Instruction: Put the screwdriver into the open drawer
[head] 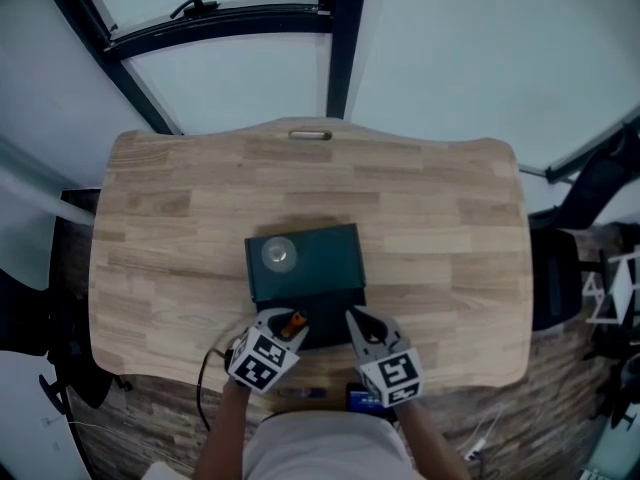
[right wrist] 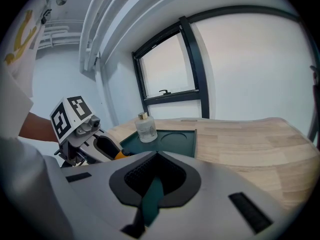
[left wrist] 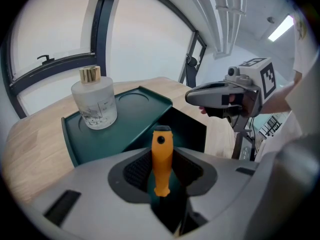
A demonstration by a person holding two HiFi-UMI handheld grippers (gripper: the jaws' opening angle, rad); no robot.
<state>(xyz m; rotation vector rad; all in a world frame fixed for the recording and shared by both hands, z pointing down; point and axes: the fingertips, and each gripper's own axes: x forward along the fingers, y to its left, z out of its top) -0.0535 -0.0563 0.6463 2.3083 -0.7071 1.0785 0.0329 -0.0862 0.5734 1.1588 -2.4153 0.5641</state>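
Head view: we hold the left gripper and the right gripper low and close together at the near edge of the table, before the green box with its open drawer.

Left gripper view: the jaws are clamped on the orange screwdriver, at the drawer's front and not yet inside.

Right gripper view: the jaws pinch a thin green edge. We judge it is the drawer wall, held so that it does not slide.

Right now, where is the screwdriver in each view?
Head view: screwdriver bottom centre, held in the left gripper.
Left gripper view: dead centre, orange handle between the jaws.
Right gripper view: lower left, just an orange sliver.
Shared landmark: the glass bottle on the green box.
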